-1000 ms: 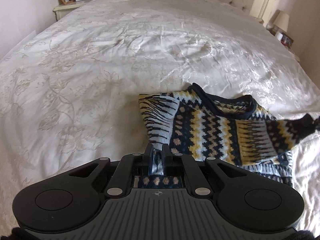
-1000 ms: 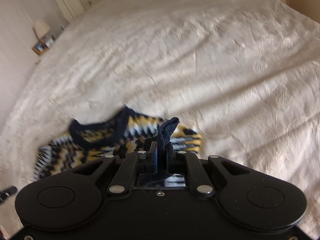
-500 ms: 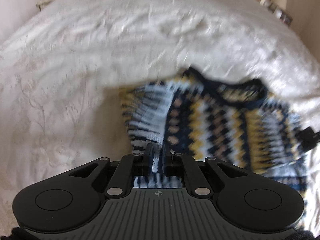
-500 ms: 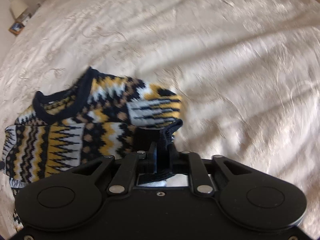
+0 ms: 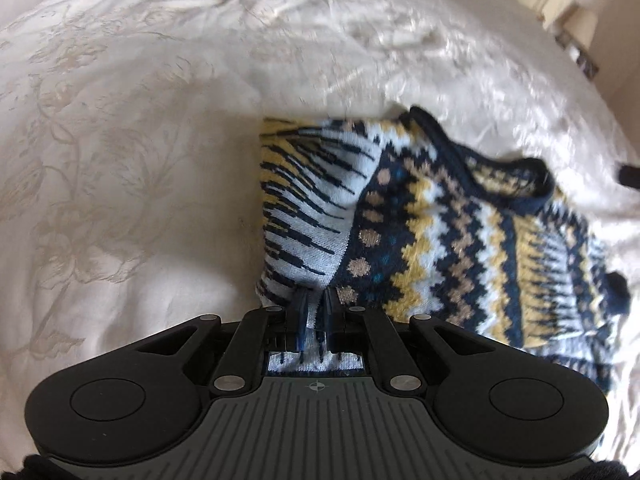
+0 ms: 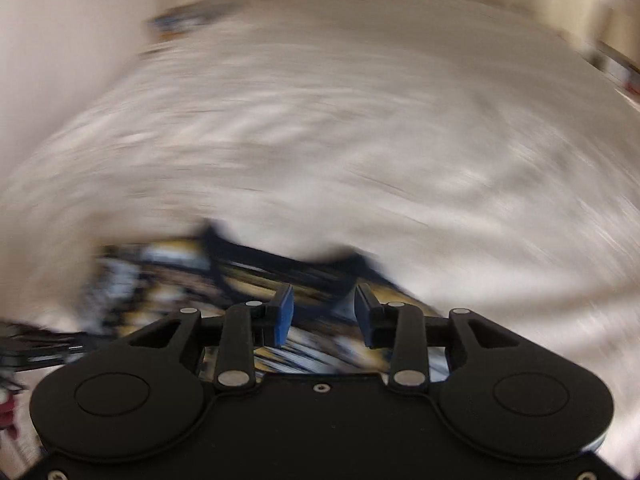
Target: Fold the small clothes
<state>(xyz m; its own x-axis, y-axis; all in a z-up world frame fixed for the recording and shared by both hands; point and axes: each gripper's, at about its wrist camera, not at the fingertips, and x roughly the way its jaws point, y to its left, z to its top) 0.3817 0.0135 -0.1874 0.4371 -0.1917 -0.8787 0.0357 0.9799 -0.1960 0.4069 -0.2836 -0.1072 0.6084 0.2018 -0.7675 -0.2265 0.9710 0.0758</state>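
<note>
A small knitted sweater (image 5: 452,236) in navy, yellow, white and tan lies on the white bedspread (image 5: 140,152), its sleeves folded inward. My left gripper (image 5: 314,308) is shut on the sweater's near left edge, with fabric pinched between the pads. In the right wrist view, which is heavily blurred, my right gripper (image 6: 323,312) is open and empty just above the sweater (image 6: 224,272).
A cream embroidered bedspread (image 6: 360,140) covers the bed all around the sweater. A bedside table with small items (image 5: 580,52) stands at the far right. A dark object (image 5: 630,174) pokes in at the right edge.
My right gripper has opened and let go of the dark sleeve cuff, and it is swinging fast. My left gripper has stayed shut and moved closer over the sweater.
</note>
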